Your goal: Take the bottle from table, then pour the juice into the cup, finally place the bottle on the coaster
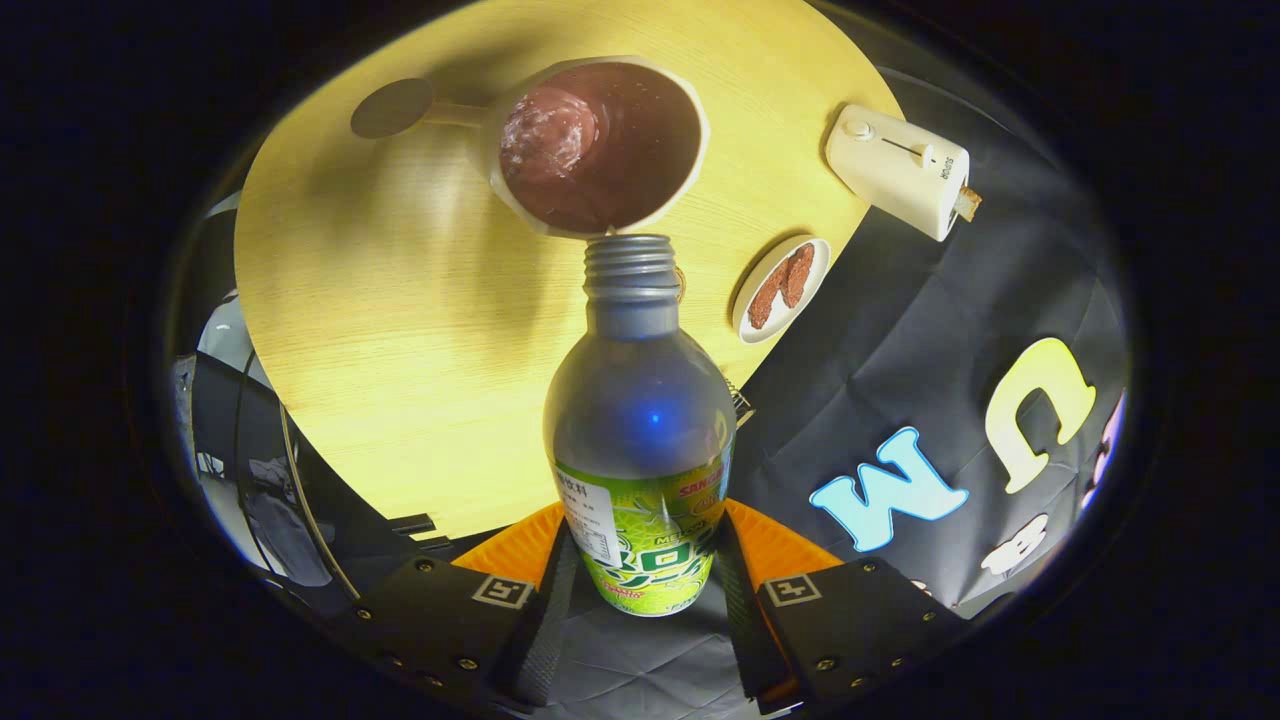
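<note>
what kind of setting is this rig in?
Likely a staged breakfast table in a recording booth: a round wooden table with a toaster, a plate of food and a cup of dark juice. The gripper is shut on the bottle.

Uncapped metallic bottle point(640, 420) with a green label, clamped between the fingers of the gripper point(640, 590) and tipped so its threaded mouth meets the rim of the pale cup point(598, 145), which holds dark foamy juice beside the round dark coaster point(392, 107).
</note>
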Available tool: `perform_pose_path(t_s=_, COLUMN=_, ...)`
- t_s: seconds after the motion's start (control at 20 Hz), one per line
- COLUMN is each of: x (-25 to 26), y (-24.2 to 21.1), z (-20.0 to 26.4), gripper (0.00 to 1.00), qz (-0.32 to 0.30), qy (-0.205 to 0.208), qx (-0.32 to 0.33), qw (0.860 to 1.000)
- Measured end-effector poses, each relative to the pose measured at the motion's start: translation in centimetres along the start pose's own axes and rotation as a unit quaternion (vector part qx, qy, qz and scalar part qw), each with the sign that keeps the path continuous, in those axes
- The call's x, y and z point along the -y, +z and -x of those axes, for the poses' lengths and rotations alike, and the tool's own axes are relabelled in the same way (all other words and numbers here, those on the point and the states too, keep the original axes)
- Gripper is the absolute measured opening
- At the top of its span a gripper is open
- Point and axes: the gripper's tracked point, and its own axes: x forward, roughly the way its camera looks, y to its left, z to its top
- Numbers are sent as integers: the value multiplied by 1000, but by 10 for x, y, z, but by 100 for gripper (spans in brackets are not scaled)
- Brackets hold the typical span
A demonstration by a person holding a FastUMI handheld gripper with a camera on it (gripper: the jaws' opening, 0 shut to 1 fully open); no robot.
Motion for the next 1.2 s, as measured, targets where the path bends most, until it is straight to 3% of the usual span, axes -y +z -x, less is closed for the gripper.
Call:
perform_pose_path(t_s=0.6, x=-8, y=-5, z=-10, gripper=69, qz=-28, qy=5, qx=17, qw=999)
perform_pose_path(t_s=0.95, x=-24, y=9, z=-19, gripper=69, qz=-74, qy=30, qx=76, qw=994)
perform_pose_path(t_s=1.2, x=-33, y=14, z=-27, gripper=69, qz=-133, qy=58, qx=127, qw=981)
